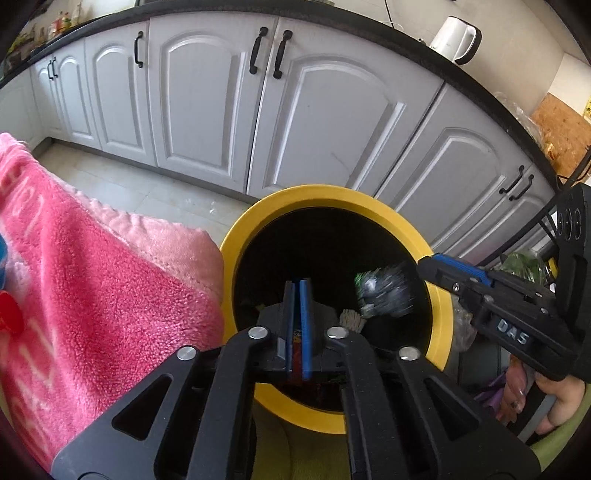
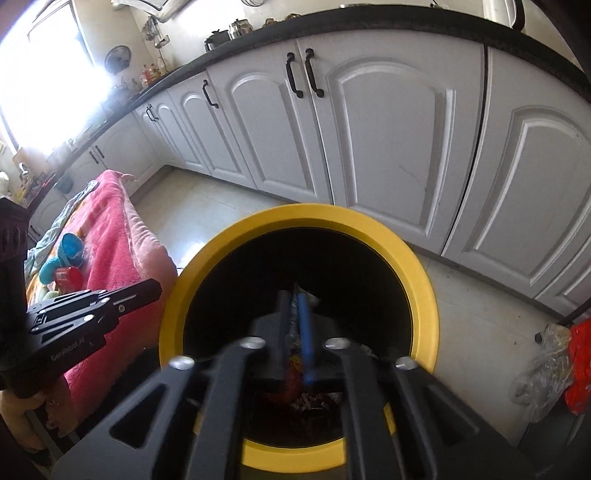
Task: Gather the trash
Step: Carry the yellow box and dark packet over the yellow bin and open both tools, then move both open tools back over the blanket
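Wrapper (image 1: 384, 293) mid-bin (image 1: 441, 314), pink towel (image 1: 110, 280) alongside

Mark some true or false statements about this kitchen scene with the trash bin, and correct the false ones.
1. The bin has a yellow rim. True.
2. The cabinet doors carry black handles. True.
3. The towel beside the bin is blue. False: it is pink.
4. A white kettle stands on the floor. False: it stands on the dark countertop.
5. The bin is empty. False: trash already lies at its bottom.
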{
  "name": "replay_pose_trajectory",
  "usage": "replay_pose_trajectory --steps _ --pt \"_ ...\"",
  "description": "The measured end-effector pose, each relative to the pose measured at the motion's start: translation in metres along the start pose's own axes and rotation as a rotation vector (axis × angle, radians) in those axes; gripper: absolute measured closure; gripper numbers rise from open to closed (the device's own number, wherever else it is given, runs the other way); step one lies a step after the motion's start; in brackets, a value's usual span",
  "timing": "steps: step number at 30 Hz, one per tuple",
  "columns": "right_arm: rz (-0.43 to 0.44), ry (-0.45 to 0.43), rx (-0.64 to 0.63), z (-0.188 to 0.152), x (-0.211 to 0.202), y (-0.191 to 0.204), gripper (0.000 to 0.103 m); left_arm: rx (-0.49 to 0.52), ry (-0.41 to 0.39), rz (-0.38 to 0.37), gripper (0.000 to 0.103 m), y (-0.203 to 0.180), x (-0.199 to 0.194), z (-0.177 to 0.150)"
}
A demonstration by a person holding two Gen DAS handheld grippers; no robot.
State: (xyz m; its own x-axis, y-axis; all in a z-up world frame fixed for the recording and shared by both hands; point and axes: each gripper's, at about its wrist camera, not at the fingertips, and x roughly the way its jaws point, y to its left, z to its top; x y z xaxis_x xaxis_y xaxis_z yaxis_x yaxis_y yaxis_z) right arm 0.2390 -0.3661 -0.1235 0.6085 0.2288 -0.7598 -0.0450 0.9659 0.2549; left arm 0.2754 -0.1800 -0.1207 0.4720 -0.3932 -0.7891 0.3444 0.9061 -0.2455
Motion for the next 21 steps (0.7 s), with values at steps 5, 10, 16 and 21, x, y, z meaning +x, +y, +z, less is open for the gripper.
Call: replay_pose_trajectory --steps 5,10,16,21 --pt "-0.009 -0.048 0.016 0.002 -0.013 0.000 0.049 -0.021 -0.013 0.009 0.051 0.006 -0.011 -0.002" --pt "-0.016 -0.133 -0.005 0.009 -0.034 0.011 0.038 -0.075 -0.059 0.041 0.020 0.025 -0.036 -0.005" --pt "0.006 -0.199 -0.044 0.013 -0.053 0.033 0.036 -0.155 -0.118 0.102 0.011 0.058 -0.071 -0.013" --pt "0.041 -0.239 -0.114 0.012 -0.068 0.063 0.036 -0.202 -0.160 0.147 0.011 0.081 -0.101 -0.023"
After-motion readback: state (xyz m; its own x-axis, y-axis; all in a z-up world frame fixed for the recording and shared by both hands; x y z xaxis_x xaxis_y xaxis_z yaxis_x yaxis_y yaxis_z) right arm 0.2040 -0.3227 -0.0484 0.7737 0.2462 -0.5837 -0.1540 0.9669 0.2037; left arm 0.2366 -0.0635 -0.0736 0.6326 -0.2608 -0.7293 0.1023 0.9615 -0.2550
